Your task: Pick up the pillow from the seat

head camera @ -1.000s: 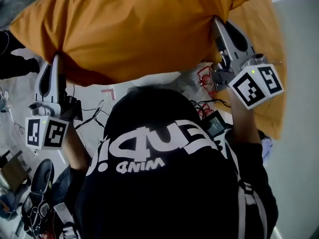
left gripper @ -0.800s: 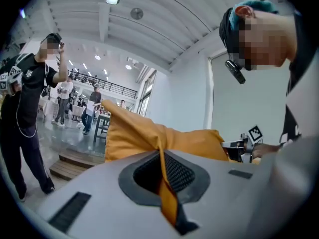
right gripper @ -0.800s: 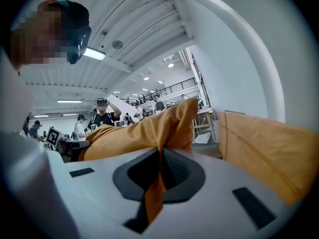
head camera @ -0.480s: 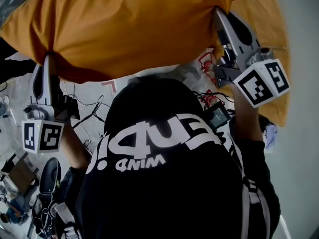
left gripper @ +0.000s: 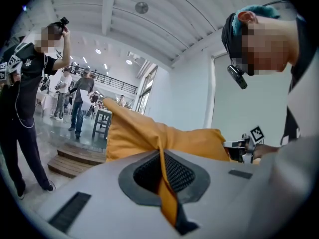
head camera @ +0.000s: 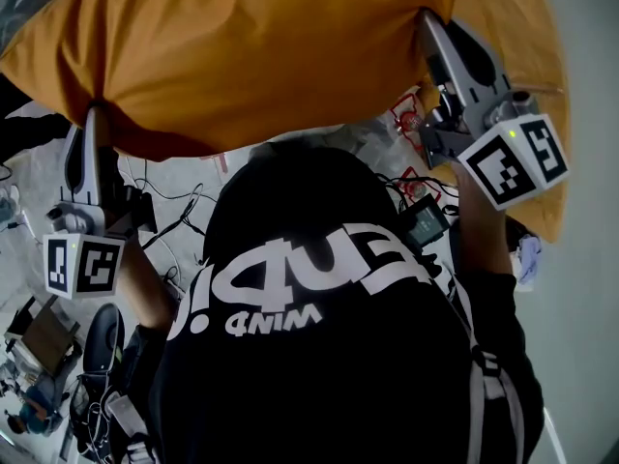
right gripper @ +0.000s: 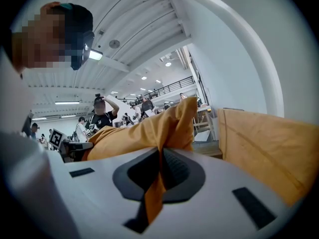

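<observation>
An orange pillow (head camera: pixel 251 56) hangs in the air in front of the person, held at both ends. My left gripper (head camera: pixel 94 114) is shut on its left edge; a pinched fold of orange cloth (left gripper: pixel 164 183) runs between the jaws in the left gripper view. My right gripper (head camera: pixel 426 22) is shut on the pillow's right corner, whose fabric (right gripper: pixel 154 183) is clamped between the jaws in the right gripper view. The pillow's bulk (left gripper: pixel 149 133) (right gripper: pixel 144 133) bulges beyond each pair of jaws. The seat is not visible.
A second orange cushion (head camera: pixel 527 85) (right gripper: pixel 264 143) lies at the right behind the right gripper. Cables and red parts (head camera: pixel 401 129) litter the floor below. Bags and gear (head camera: pixel 58 356) sit at lower left. A person (left gripper: pixel 25 98) stands at the left, others farther back.
The pillow and both grippers shifted slightly: the left gripper rose and moved left a little, the right one edged right. Both grips are unchanged.
</observation>
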